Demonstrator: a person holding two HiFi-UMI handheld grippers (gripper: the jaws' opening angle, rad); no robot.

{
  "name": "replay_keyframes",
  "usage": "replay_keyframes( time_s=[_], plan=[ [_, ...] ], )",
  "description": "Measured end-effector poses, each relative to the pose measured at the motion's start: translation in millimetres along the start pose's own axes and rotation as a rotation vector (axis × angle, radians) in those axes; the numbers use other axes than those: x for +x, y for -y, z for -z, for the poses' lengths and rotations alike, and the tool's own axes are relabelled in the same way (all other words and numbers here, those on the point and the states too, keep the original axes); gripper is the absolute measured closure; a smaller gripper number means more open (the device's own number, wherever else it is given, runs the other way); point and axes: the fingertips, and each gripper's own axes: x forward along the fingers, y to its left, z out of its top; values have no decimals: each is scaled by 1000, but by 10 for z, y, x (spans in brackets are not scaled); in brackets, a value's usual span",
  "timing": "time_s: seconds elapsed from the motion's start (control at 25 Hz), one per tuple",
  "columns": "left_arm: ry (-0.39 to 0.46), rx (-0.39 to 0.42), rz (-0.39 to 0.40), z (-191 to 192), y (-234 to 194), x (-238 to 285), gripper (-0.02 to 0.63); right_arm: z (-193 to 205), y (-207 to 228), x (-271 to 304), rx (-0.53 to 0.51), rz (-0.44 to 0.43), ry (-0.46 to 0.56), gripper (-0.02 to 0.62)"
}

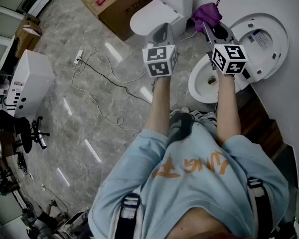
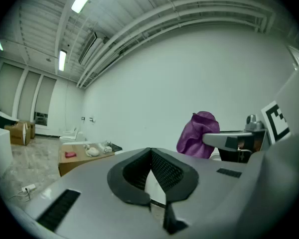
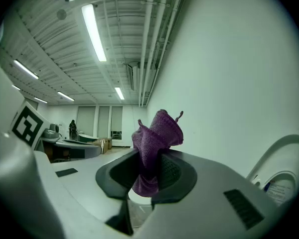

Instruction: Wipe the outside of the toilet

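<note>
Right tool (image 3: 148, 177) clamps a crumpled purple cloth (image 3: 157, 133); left tool (image 2: 150, 172) closed, empty. Scrubbing the white ceramic toilet (image 1: 195, 81) could tug it loose.

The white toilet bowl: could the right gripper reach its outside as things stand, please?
Probably yes: the right gripper, shut on a purple cloth, is held near the white toilet bowl, nothing between them.
</note>
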Motion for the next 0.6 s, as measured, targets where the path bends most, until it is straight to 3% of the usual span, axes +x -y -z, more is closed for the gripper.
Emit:
replay_keyframes(
  time_s=[0.16,0.32,0.6],
  plan=[
    [4,-21,-54,-49,-184,4,581,-7,99,34,-2,2,1,511],
    [-3,-15,-60,-61,-224,55,580,32,189,153,16,19,-17,509],
    [3,-58,-139,-114,-567,131,580,45,203,319,-7,-14,-46,509]
  ],
)
